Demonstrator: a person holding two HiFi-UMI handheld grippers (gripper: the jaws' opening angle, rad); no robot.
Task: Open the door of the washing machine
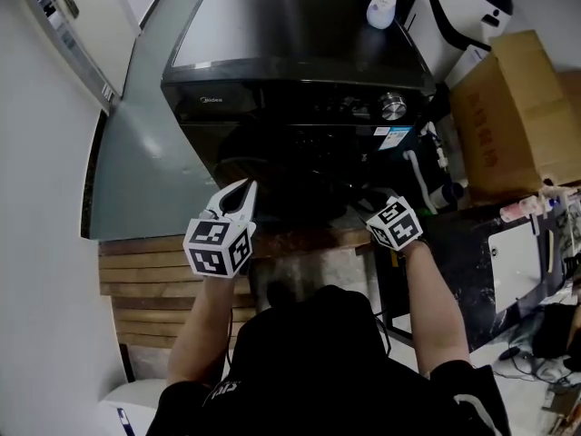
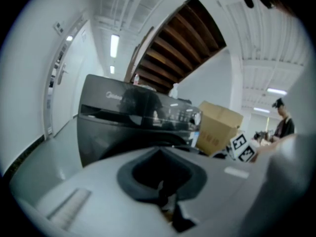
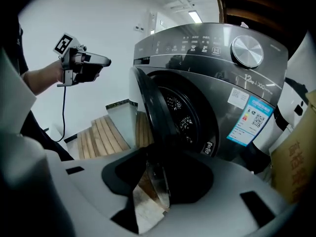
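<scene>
Head view shows "Midea" on the washing machine [image 1: 290,53]; right gripper [image 3: 155,181] clamps its ajar door [image 3: 153,107]; left gripper [image 1: 245,187] is clenched shut.

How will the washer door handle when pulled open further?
The door, already ajar, should swing rigidly rather than flex, since its rim looks thick. That bulk suggests it is fairly heavy for its size. Its glossy edge might slip.

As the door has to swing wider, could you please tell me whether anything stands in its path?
The door, its edge held between the right gripper's jaws, opens toward the side where the left gripper hangs, apart from it. That gripper could end up in the way; nothing else visible blocks the swing.
</scene>
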